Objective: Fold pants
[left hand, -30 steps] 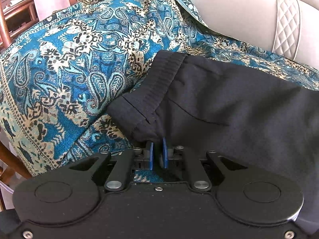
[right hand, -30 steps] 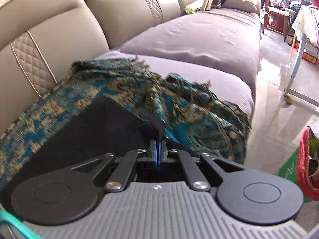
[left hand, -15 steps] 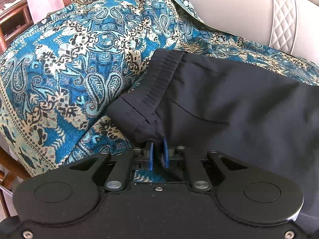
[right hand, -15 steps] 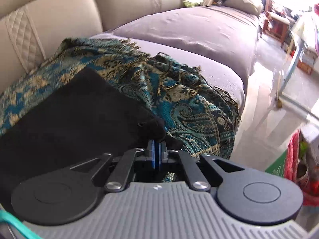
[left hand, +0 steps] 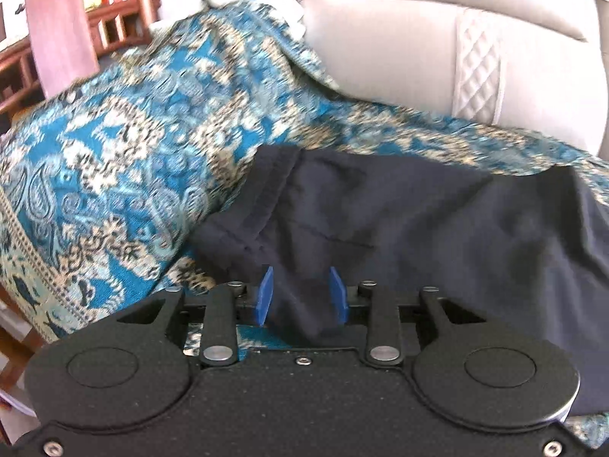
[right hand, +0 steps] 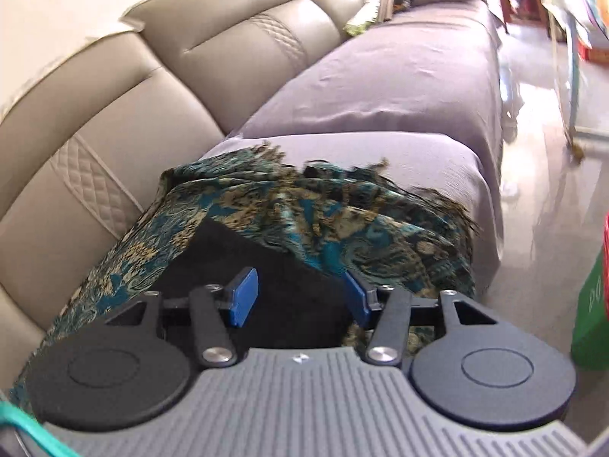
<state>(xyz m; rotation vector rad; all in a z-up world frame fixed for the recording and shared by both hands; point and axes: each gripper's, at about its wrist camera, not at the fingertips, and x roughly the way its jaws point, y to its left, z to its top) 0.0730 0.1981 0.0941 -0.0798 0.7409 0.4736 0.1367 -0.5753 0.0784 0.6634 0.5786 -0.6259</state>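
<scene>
Black pants lie flat on a blue paisley throw spread over a sofa seat. Their ribbed waistband is at the left end in the left wrist view. My left gripper is open, blue pads apart, with a fold of the pants' near edge lying loose between them. In the right wrist view the pants' other end lies on the throw. My right gripper is open, pads wide apart over the pants' corner.
Beige leather sofa backrest rises behind the throw. A purple-covered seat extends to the right. Wooden furniture and a pink cloth stand far left. A green bag sits on the shiny floor at right.
Both grippers were shut on the pants' near edge; now both have opened and let the cloth go. The pants have settled flat on the throw. Both views have lifted slightly.
</scene>
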